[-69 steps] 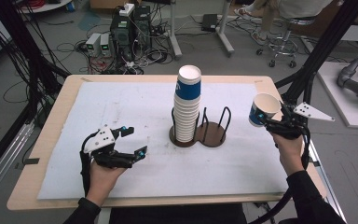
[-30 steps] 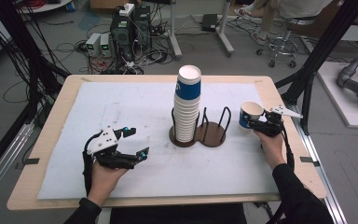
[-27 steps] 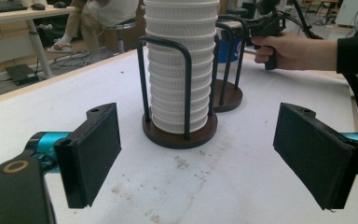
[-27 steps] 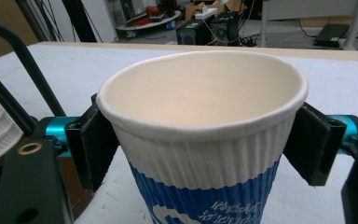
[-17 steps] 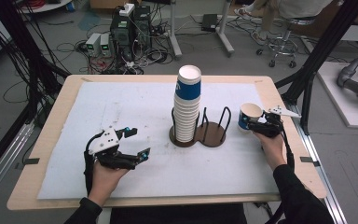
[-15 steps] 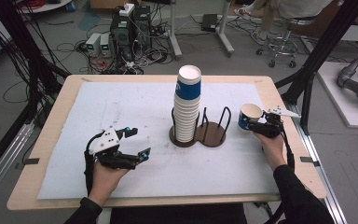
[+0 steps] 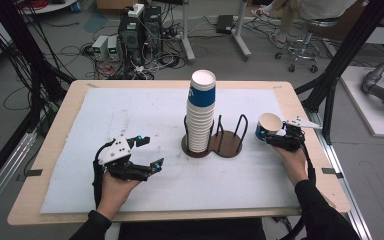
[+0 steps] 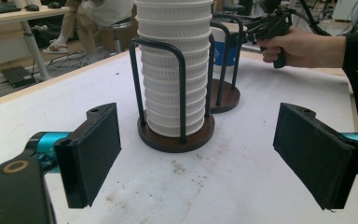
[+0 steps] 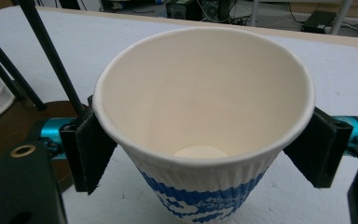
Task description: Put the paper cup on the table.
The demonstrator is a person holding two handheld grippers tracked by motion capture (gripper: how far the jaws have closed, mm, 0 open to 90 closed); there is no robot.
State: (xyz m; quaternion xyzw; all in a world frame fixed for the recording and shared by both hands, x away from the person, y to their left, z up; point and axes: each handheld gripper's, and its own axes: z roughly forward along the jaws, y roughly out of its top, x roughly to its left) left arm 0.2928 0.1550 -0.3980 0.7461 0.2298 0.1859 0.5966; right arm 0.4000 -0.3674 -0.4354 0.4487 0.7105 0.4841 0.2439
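The right gripper [image 7: 276,137] holds a white ribbed paper cup with a blue printed band [image 9: 204,130] between its two black jaws, which press on the upper wall just below the rim, one on each side. The cup stands upright with its mouth open to the top, and it is empty inside. It is just beside the dark wooden double-ring cup holder with black wire hoops [image 7: 227,142], on the side of the vacant ring; from these pictures one cannot tell if its bottom touches the bench [image 7: 145,107] or hangs a little above it.

The left gripper [image 7: 141,166] rests low over the white cover of the bench with its jaws spread wide and nothing between them. Straight ahead of it stands the tall stack of white ribbed paper cups [image 8: 175,70] inside one ring of the holder.

Such a cup is probably very light and thin, so the wall should bend easily under strong pressure. The ribs likely give good friction, so a soft hold seems enough. The rolled rim is the stiffest part, so taking hold just under it, as here, seems the safest place.
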